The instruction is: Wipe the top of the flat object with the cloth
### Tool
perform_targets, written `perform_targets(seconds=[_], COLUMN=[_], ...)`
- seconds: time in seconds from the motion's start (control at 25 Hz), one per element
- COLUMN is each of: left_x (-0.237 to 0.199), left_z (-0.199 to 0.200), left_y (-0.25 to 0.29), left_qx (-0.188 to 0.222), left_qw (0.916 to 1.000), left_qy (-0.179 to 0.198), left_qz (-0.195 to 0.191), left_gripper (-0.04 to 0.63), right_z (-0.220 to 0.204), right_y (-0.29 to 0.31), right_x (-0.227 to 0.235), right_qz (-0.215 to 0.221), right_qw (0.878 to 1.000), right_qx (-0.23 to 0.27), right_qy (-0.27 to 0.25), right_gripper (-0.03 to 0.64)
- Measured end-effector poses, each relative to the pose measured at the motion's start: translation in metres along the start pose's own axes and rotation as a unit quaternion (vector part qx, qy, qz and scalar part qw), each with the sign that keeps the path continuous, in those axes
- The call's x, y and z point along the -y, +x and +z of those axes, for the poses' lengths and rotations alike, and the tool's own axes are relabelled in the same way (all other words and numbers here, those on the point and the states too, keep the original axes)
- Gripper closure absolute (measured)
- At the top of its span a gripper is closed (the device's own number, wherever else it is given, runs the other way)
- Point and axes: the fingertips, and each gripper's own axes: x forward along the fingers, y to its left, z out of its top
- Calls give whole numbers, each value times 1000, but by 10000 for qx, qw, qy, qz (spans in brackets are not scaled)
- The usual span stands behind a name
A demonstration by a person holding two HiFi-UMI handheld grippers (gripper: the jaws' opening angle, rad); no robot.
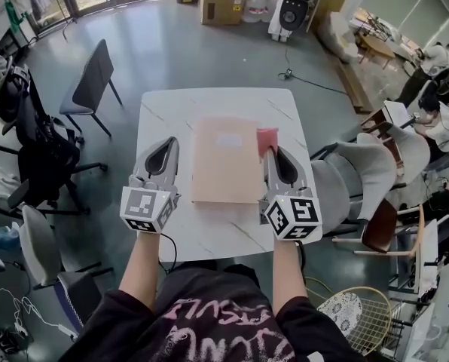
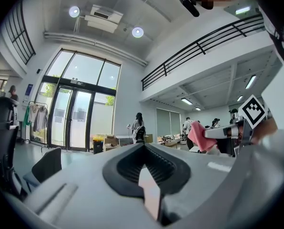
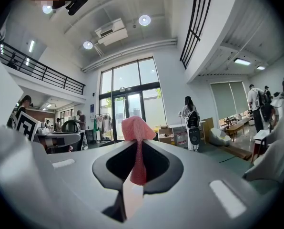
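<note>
One big open hall: grey floor (image 1: 172, 44), glass doors at the far end, chairs (image 1: 93, 78) scattered about, cardboard box (image 1: 222, 4) by the far wall, a few people at desks off to the right. None of it is near the work.

White table (image 1: 164, 111), marble-look veins, roughly square, directly in front of the person. Carries task items only.

Flat board (image 1: 224, 164), tan, lies flat mid-table. Long axis runs near-to-far, away from the person. Small pale label toward the far end.

Left gripper (image 1: 166, 143): jaws pressed together, nothing btwn them per its own view. Sits just beside the board's left edge. Idle.

Right gripper (image 1: 273, 151): jaws pinching the cloth (image 1: 267, 139). It is pink and small, w/ a bunched fold sticking out past the tips. Cloth is at the board's right edge, toward the far end, partly over it in head view. Contact w/ board top: can't tell. Right gripper view looks out level across the room, so the cloth may be off the surface.

Judgement: wipe at the very start or not begun. Nearly all of the board top lies left of the cloth. Next move prob. needs the right gripper to lower the cloth onto the top, then sweep left and along the long axis. Left gripper is placed to steady the board, as a light board may slide on a smooth table.
</note>
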Motion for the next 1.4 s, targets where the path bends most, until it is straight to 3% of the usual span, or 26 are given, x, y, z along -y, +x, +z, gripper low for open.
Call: perform_targets(seconds=[0.6,1.4], left_x=[-14,-6], left_z=[-1,3], left_y=[2,12], left_qx=[130,-3], left_qw=[9995,9994], left_qy=[-290,-158], left_qz=[-25,317], left_gripper=[595,595], right_z=[1,1], right_y=[6,20], right_x=[-6,8], right_qz=[-142,226], right_qw=[9998,9997], right_qx=[-105,-81], right_qy=[-93,97], right_gripper=[565,565])
